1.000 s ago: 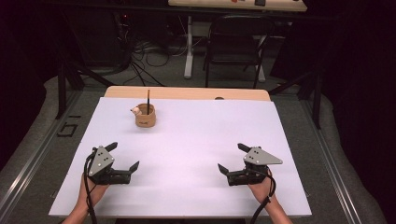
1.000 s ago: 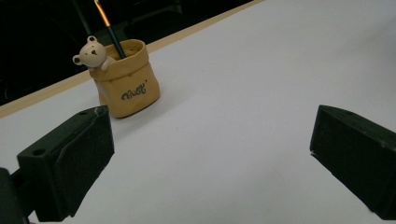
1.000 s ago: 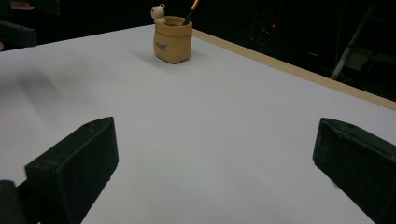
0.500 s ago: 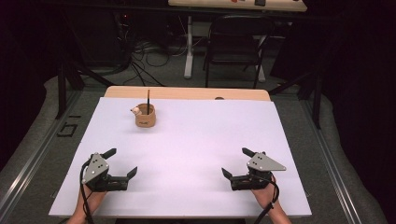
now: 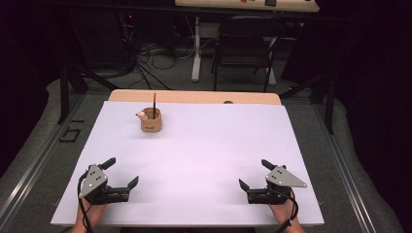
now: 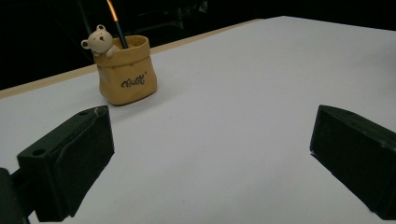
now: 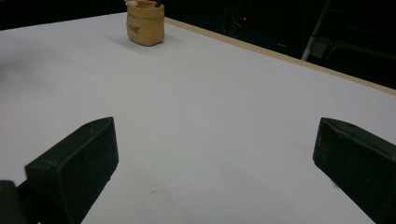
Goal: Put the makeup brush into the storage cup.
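Tan pot (image 5: 151, 121), both tools wide, apart

A pen (image 5: 154, 104) is standing in a pot (image 5: 151, 122) sitting far back-left on the table (image 5: 209, 145), well beyond both grippers.

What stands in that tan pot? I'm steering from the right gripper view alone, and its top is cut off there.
Observer: A thin dark stick with an orange upper end stands in the pot.
Operator: Anything else on the pot?
Observer: A small pale bear figure leans over its rim.
Operator: Where is the other gripper?
Observer: The left gripper sits near the table's front left corner, jaws spread with nothing between them.
Operator: And mine, from above?
Observer: The right gripper sits near the front right corner, jaws also spread, pointing inward.
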Available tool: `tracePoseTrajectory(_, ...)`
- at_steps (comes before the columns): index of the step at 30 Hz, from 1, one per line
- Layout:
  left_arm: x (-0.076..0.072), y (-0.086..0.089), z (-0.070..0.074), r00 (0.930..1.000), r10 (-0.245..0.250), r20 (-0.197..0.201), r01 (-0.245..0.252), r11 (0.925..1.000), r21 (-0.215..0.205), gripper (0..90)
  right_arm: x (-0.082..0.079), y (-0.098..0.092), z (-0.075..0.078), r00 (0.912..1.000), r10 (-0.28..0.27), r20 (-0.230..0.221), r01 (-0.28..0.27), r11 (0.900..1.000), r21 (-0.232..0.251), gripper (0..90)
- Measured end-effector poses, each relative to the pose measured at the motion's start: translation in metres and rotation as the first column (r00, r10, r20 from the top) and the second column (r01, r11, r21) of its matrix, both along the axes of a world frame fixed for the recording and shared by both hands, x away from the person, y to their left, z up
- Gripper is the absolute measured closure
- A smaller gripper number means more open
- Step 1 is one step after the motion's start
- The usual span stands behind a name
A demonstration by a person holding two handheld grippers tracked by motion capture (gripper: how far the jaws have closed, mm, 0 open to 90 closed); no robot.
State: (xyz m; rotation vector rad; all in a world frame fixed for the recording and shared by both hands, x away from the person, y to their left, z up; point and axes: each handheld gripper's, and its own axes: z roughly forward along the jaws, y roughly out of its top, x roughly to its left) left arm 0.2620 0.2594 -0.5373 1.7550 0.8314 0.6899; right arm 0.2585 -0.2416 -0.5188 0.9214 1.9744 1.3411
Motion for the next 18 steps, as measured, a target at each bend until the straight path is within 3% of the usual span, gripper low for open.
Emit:
tracePoseTrajectory(2, -0.001, 0.000, -0.001, 1.0000, -0.003, -0.009, 0.003, 1.0000, 0.000, 0.0, -0.003, -0.001, 0.000, 0.9999, -0.014, 0.000, 0.014, 1.000, -0.016, 0.0)
tracePoseTrajectory(7, -0.003, -0.002, -0.003, 0.9999, 0.016, -0.003, -0.016, 0.9998, 0.008, 0.0, -0.009, -0.005, -0.001, 0.9990, -0.039, 0.021, 0.039, 0.999, -0.002, 0.0)
tracePoseTrajectory(11, -0.005, -0.001, -0.006, 0.9997, 0.019, -0.017, -0.019, 0.9998, 0.007, 0.0, -0.013, -0.006, -0.002, 0.9986, -0.052, -0.002, 0.052, 0.998, -0.017, 0.0)
tracePoseTrajectory(14, -0.007, 0.001, -0.006, 0.9997, 0.004, -0.022, -0.003, 0.9999, 0.010, 0.0, -0.017, -0.007, -0.003, 0.9982, -0.060, -0.009, 0.059, 0.998, -0.036, 0.0)
tracePoseTrajectory(18, -0.009, 0.000, -0.007, 0.9996, -0.005, -0.026, 0.005, 0.9999, 0.015, 0.0, -0.022, -0.008, -0.002, 0.9980, -0.062, 0.012, 0.063, 0.998, -0.023, 0.0)
